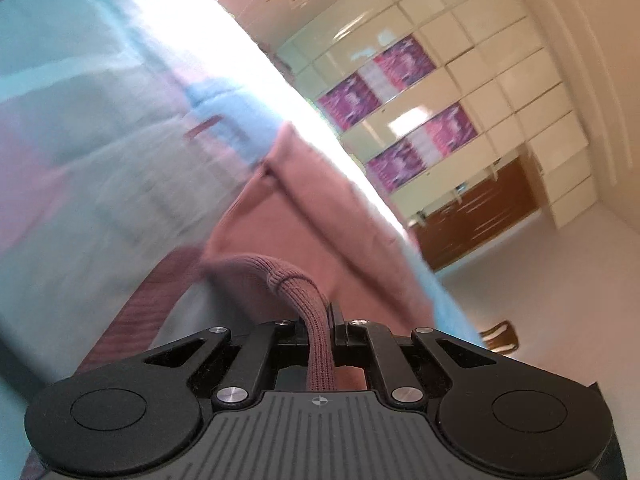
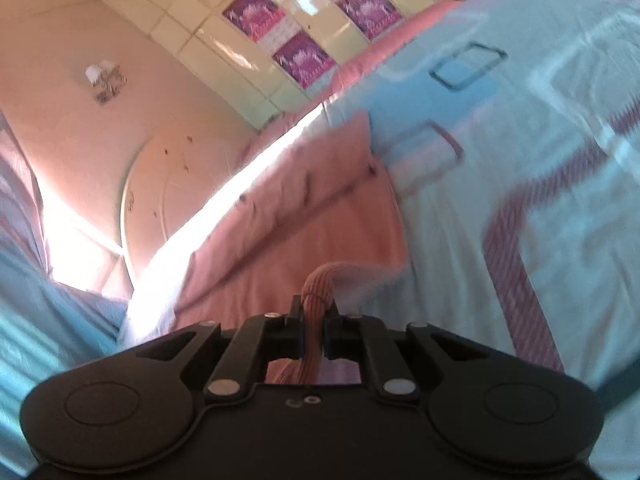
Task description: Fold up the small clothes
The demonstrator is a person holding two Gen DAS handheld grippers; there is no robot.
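The left gripper [image 1: 320, 320] pinches a ribbed hem of the pink knit garment [image 1: 304, 208], its jaws pressed together on the fabric; the right gripper [image 2: 312, 316] clamps another ribbed edge of the same garment [image 2: 304, 216]; the garment lies near the edge of the pale blue bedsheet [image 2: 540, 160], blurred; a cream wardrobe [image 1: 500, 80] stands behind.

text: none legible — labels: none — both views blurred
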